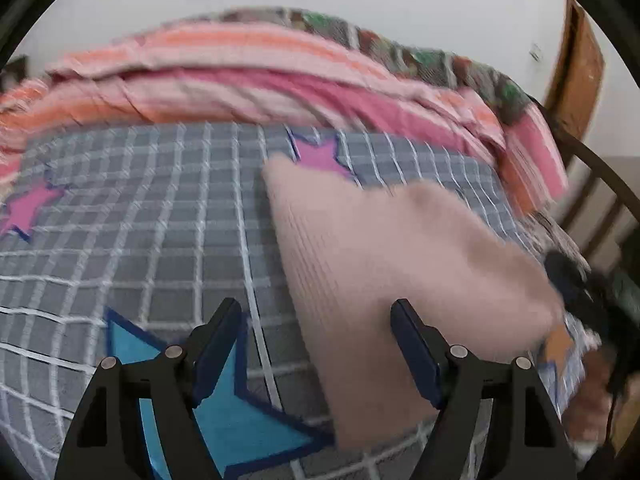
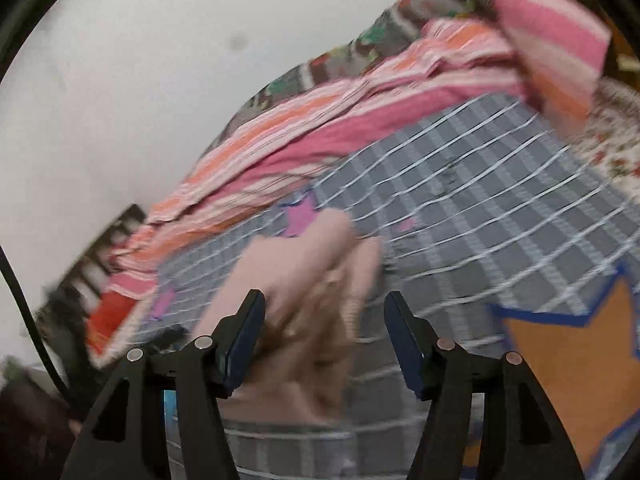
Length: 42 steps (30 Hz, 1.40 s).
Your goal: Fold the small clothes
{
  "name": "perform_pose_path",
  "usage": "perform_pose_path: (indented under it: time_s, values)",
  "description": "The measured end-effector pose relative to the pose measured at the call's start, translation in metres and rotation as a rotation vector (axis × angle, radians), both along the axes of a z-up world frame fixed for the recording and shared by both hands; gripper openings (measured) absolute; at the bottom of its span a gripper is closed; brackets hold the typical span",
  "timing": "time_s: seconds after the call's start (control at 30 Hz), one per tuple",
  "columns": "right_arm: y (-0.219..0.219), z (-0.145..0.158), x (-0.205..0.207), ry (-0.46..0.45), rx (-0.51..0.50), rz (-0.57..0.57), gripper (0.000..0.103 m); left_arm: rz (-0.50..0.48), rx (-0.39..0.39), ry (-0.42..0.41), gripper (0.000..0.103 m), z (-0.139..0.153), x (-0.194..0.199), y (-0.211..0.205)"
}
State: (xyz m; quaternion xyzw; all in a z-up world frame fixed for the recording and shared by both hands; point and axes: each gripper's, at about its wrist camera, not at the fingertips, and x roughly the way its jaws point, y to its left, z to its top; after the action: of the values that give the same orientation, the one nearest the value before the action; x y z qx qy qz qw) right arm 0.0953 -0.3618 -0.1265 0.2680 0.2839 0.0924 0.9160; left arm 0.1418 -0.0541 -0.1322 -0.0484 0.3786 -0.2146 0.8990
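A pale pink ribbed garment (image 1: 384, 264) lies spread on the grey checked bedsheet (image 1: 152, 216) in the left wrist view. My left gripper (image 1: 316, 320) hovers at its near edge, open; the right finger (image 1: 412, 344) is over the cloth, the left finger (image 1: 218, 340) over bare sheet. In the blurred right wrist view the same garment (image 2: 296, 280) looks bunched up. My right gripper (image 2: 324, 312) is open around its near part. The cloth reaches the left finger (image 2: 244, 340), and a gap shows before the right finger (image 2: 404, 344).
A striped pink and orange blanket (image 1: 248, 76) is heaped along the far side of the bed, against a white wall. Blue (image 1: 224, 408), pink (image 1: 320, 152) and orange (image 2: 576, 368) stars are printed on the sheet. A dark bed rail (image 1: 600, 184) and wooden door frame (image 1: 576, 64) stand at the right.
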Motion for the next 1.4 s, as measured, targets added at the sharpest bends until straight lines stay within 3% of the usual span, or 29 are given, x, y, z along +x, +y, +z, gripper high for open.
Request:
perform_pose_path:
  time_s: [0.1,0.23,0.33,0.43,0.5,0.53,0.57,0.63,0.73,0.83,0.93,1.0,1.07,1.2,1.4]
  values:
    - [0.013,-0.002,0.019,0.03,0.022,0.023,0.061,-0.071,-0.04,-0.025,0.075,-0.006,-0.012,0.004]
    - [0.028,0.005,0.028,0.027,-0.032,0.058,0.061,-0.163,-0.082,-0.024,0.076,-0.018,-0.031,0.006]
    - [0.034,0.007,0.025,0.003,-0.05,0.068,0.061,-0.197,-0.027,-0.023,0.077,-0.026,-0.039,-0.005]
    - [0.043,-0.001,0.03,0.044,-0.094,0.07,0.042,-0.166,0.02,-0.048,0.077,-0.031,-0.041,-0.018]
    - [0.051,-0.008,0.033,0.061,-0.134,0.075,0.022,-0.148,0.031,-0.04,0.077,-0.034,-0.041,-0.025]
    - [0.053,-0.01,0.033,0.055,-0.153,0.078,0.02,-0.144,0.059,-0.052,0.072,-0.034,-0.043,-0.03]
    - [0.055,-0.012,0.033,0.036,-0.172,0.084,0.016,-0.154,0.073,-0.069,0.047,-0.033,-0.045,-0.032]
    - [0.053,-0.012,0.029,0.02,-0.17,0.088,0.014,-0.137,0.077,-0.094,0.026,-0.027,-0.047,-0.025]
    - [0.038,-0.008,0.011,-0.047,-0.099,0.092,0.012,-0.145,-0.027,-0.07,0.022,-0.028,-0.042,0.0]
    - [0.041,-0.031,0.018,0.053,-0.15,0.078,0.012,-0.154,-0.03,-0.049,0.023,-0.036,-0.041,0.002]
    - [0.04,-0.035,0.016,0.058,-0.135,0.056,0.019,-0.183,-0.018,-0.055,0.033,-0.032,-0.051,0.007]
    - [0.039,-0.026,0.016,0.046,-0.149,0.045,0.047,-0.2,-0.031,-0.072,0.05,-0.025,-0.056,0.018]
    - [0.036,-0.022,0.02,0.036,-0.15,0.031,0.061,-0.177,-0.055,-0.098,0.071,-0.019,-0.058,0.031]
    - [0.026,-0.031,0.049,0.129,-0.085,0.007,0.066,-0.09,-0.092,-0.122,0.073,-0.007,-0.043,0.057]
    - [0.026,-0.053,0.089,0.252,0.016,0.061,0.074,0.052,-0.114,-0.057,0.073,0.001,0.028,0.061]
